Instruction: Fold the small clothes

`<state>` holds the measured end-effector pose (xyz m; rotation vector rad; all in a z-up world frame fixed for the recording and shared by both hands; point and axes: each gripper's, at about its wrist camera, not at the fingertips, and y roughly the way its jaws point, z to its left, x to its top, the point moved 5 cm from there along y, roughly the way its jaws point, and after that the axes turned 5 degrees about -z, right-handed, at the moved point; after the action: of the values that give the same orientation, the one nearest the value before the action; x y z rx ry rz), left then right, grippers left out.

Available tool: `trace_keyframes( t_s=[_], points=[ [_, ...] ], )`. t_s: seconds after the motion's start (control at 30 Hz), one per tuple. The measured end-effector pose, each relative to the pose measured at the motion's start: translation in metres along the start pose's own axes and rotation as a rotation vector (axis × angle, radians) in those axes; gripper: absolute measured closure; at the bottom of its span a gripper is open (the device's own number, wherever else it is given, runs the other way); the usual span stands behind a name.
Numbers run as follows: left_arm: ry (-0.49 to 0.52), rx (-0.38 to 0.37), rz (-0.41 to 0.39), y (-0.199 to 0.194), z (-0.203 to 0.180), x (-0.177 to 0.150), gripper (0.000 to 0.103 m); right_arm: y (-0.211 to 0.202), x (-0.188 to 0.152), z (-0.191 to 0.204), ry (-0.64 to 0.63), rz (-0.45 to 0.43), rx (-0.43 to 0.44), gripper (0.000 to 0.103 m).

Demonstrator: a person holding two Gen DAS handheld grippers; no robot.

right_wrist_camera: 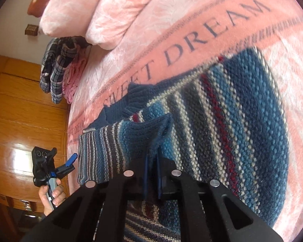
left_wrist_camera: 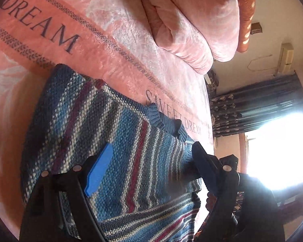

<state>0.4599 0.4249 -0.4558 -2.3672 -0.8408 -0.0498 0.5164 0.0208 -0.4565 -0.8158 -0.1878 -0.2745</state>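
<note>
your right gripper (right_wrist_camera: 151,161) jaws pinching the sweater (right_wrist_camera: 232,121) fold | left gripper (left_wrist_camera: 151,157) jaws spread, at 8 o'clock | bed (right_wrist_camera: 131,40)

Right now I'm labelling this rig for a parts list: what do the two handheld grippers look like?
Both are black plastic. The left gripper has flat blue finger pads and round silver bolt heads; seen from the right wrist, it has a blue-and-grey handle. The right gripper has ribbed black linkage arms, silver bolts, blue pads. No sleeves discernible.
</note>
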Motion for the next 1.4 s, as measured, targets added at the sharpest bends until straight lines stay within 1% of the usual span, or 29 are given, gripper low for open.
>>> trace_keyframes(
  t_s=[0.07,0.1,0.17,0.2,0.23,0.27,0.37,0.43,0.47,0.53,0.57,0.6,0.63,0.7,0.73,0.77,0.83,0.87,0.9,0.93,0.97,1.0,1.03,1.07,1.13,1.2,1.27,1.33,1.4],
  points=[
    [-0.003,0.041,0.007,0.009,0.01,0.003,0.023,-0.004,0.003,0.008,-0.055,-0.043,-0.013,0.097],
    [-0.012,0.061,0.012,0.013,0.017,0.002,0.023,-0.002,0.003,0.008,-0.079,-0.045,-0.033,0.097],
    [-0.029,0.065,0.013,0.018,0.027,0.0,0.024,0.007,0.001,0.006,-0.111,-0.021,-0.067,0.097],
    [-0.029,0.057,0.002,0.018,0.028,-0.001,0.024,0.013,-0.002,0.0,-0.107,0.009,-0.094,0.097],
    [-0.03,0.053,-0.004,0.017,0.028,-0.001,0.024,0.017,-0.003,-0.006,-0.09,0.028,-0.1,0.097],
    [-0.034,0.048,-0.007,0.014,0.026,-0.003,0.025,0.015,-0.004,-0.01,-0.073,0.027,-0.082,0.096],
    [-0.004,-0.058,-0.031,-0.004,0.007,-0.012,0.024,0.0,-0.004,-0.014,-0.005,0.003,-0.018,0.09],
    [0.023,-0.081,-0.023,-0.012,0.002,-0.022,0.023,-0.014,-0.004,-0.018,0.028,-0.034,0.004,0.09],
    [0.023,-0.074,-0.006,-0.012,0.004,-0.028,0.023,-0.021,-0.005,-0.019,0.042,-0.054,0.01,0.09],
    [0.02,-0.015,0.031,-0.006,0.018,-0.037,0.024,-0.033,-0.01,-0.016,0.045,-0.087,0.033,0.09],
    [0.019,0.015,0.049,-0.002,0.027,-0.041,0.03,-0.036,-0.012,-0.011,0.037,-0.091,0.044,0.09],
    [0.019,0.033,0.058,0.001,0.033,-0.042,0.031,-0.035,-0.017,-0.006,0.025,-0.079,0.053,0.09],
    [0.018,0.031,0.054,0.0,0.034,-0.042,0.031,-0.03,-0.021,-0.002,0.003,-0.052,0.046,0.09],
    [-0.003,0.018,0.034,-0.007,0.031,-0.04,0.03,-0.014,-0.032,-0.004,-0.041,0.02,-0.023,0.091],
    [-0.005,-0.007,0.018,-0.013,0.027,-0.041,0.029,-0.006,-0.037,-0.011,-0.051,0.05,-0.067,0.099],
    [0.004,-0.031,0.007,-0.019,0.022,-0.043,0.028,-0.003,-0.037,-0.016,-0.056,0.047,-0.087,0.103],
    [0.03,-0.037,0.004,-0.028,0.017,-0.05,0.025,-0.008,-0.035,-0.015,-0.027,0.027,-0.054,0.102],
    [0.046,-0.011,0.017,-0.027,0.018,-0.055,0.023,-0.012,-0.035,-0.01,-0.039,0.01,-0.033,0.098],
    [0.067,0.047,0.043,-0.023,0.024,-0.06,0.022,-0.012,-0.038,-0.008,-0.052,0.014,-0.036,0.098],
    [0.084,0.12,0.085,-0.017,0.033,-0.067,0.026,-0.008,-0.041,-0.01,-0.05,0.035,-0.069,0.102],
    [0.104,0.132,0.099,-0.014,0.037,-0.071,0.026,-0.004,-0.045,-0.014,-0.038,0.057,-0.074,0.103],
    [0.111,0.129,0.09,-0.018,0.037,-0.071,0.026,-0.006,-0.046,-0.014,-0.021,0.058,-0.069,0.103],
    [0.088,0.137,0.091,-0.021,0.036,-0.07,0.026,-0.013,-0.046,-0.014,0.0,0.06,-0.067,0.102],
    [0.058,0.134,0.077,-0.029,0.033,-0.07,0.023,-0.023,-0.048,-0.009,0.005,0.053,-0.059,0.094],
    [0.032,0.1,0.027,-0.057,0.023,-0.075,0.02,-0.048,-0.057,0.004,-0.014,0.037,-0.038,0.09],
    [0.017,0.073,-0.002,-0.09,0.018,-0.093,0.018,-0.081,-0.077,0.011,-0.008,0.031,-0.017,0.086],
    [-0.008,0.062,-0.011,-0.123,0.017,-0.122,0.017,-0.116,-0.105,0.012,0.0,0.033,-0.012,0.082],
    [-0.04,0.065,-0.012,-0.156,0.023,-0.158,0.016,-0.148,-0.134,0.008,0.027,0.027,-0.006,0.079],
    [-0.083,0.063,-0.015,-0.188,0.031,-0.198,0.016,-0.179,-0.166,-0.002,0.066,0.015,-0.015,0.078]
  ],
)
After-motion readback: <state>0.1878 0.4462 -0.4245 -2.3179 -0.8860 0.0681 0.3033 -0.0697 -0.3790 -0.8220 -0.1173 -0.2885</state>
